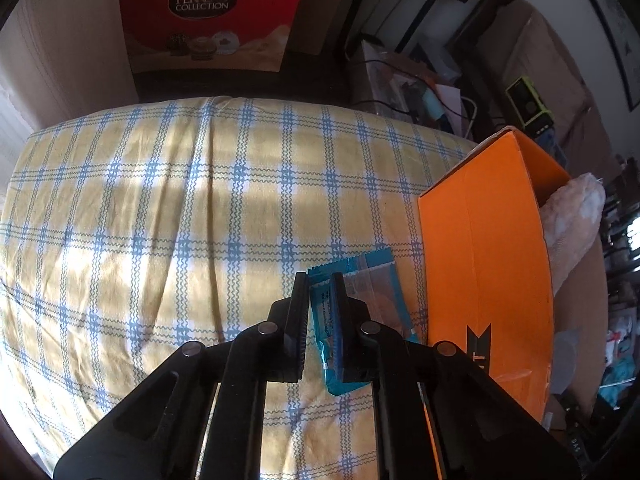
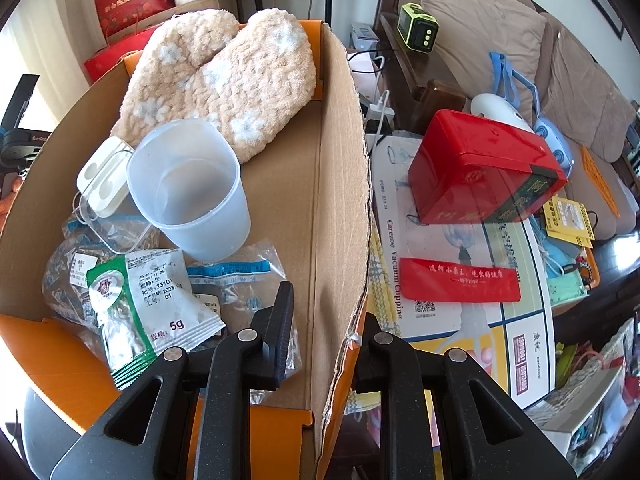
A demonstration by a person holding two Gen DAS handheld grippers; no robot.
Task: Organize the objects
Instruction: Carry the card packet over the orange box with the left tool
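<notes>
My left gripper is shut on a blue snack packet, held just over the yellow-and-blue checked cloth, left of the orange cardboard box. In the right wrist view my right gripper straddles the box's right wall, one finger inside and one outside; the jaws stand fairly wide. The box holds fluffy beige slippers, a clear plastic cup, a white case and several sachets.
A red Ferrero box leans behind the cloth-covered surface. Right of the orange box lie a red tin, a flat red case and a printed carton. A sofa and a green device stand beyond.
</notes>
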